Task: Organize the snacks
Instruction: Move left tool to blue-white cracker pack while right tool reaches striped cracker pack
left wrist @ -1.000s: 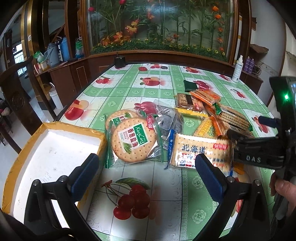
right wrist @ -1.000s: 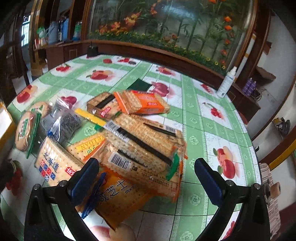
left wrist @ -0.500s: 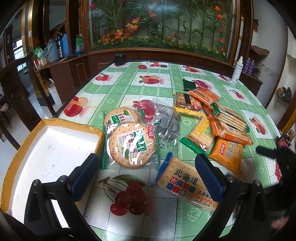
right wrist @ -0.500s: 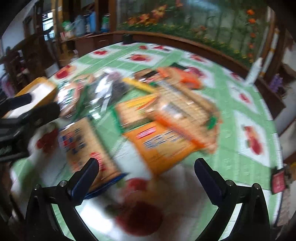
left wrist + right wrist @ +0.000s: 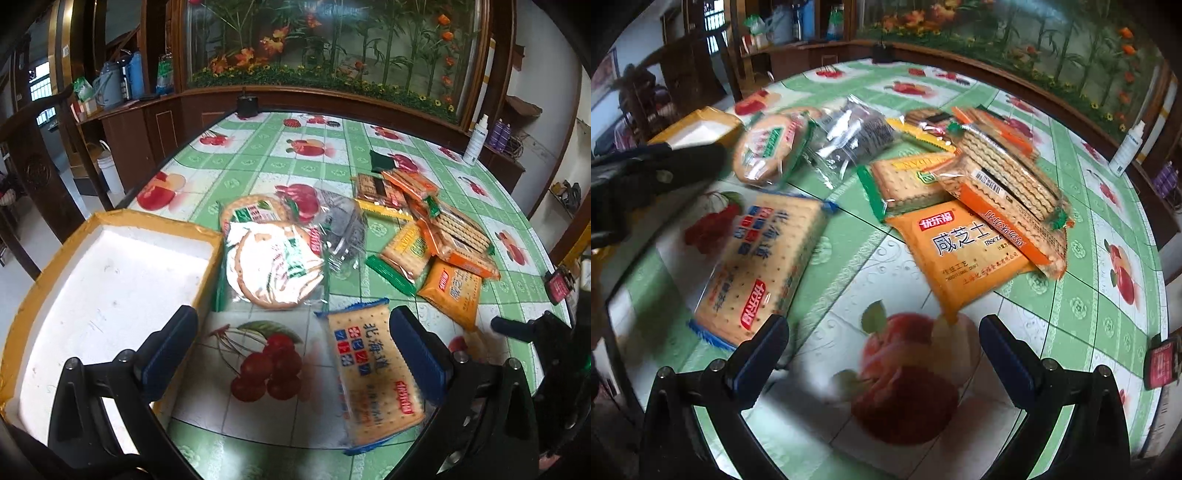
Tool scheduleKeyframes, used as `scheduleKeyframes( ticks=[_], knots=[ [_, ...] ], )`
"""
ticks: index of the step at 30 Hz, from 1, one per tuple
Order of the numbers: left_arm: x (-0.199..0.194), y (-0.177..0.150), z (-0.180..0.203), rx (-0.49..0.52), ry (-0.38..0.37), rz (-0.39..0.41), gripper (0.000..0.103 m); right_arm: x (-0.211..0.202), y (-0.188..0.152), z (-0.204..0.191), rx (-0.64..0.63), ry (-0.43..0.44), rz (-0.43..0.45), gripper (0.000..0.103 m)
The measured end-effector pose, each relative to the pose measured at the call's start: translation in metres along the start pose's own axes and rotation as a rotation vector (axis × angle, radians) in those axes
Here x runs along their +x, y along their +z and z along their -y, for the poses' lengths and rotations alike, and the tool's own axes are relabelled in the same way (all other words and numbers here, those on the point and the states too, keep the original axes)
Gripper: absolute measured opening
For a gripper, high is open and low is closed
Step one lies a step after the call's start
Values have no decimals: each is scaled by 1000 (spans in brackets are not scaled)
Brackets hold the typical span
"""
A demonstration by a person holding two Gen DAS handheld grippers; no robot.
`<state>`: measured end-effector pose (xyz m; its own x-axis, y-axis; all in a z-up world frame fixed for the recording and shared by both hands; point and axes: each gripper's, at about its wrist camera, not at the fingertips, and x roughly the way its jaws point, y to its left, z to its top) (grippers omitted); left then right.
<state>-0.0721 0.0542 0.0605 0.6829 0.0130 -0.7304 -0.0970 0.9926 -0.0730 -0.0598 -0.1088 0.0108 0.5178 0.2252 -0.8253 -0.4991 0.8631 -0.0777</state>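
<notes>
Blue-edged cracker pack [image 5: 371,373] flat on the tablecloth, apart from the heap. Round biscuit bags [image 5: 275,267] beside the white foam box [image 5: 110,280]. Orange packs [image 5: 964,251] overlapping.

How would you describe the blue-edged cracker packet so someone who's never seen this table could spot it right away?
Start at the white foam box with yellow edges on the fruit-print tablecloth. Past the round biscuit bag beside it, nearer the camera, the blue-edged cracker packet lies flat by the printed cherries, apart from the orange pile. Only it has frilly blue ends and blue and red squares.
</notes>
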Motion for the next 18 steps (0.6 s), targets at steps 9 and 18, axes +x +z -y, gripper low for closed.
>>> scheduleKeyframes(
  ticks=[9, 18],
  knots=[
    [6, -12, 27, 51, -35, -28, 103, -17, -1, 54, 193, -36, 65, 102],
    [24, -21, 55, 89, -51, -78, 103, -27, -11, 81, 272, -61, 78, 102]
  ],
)
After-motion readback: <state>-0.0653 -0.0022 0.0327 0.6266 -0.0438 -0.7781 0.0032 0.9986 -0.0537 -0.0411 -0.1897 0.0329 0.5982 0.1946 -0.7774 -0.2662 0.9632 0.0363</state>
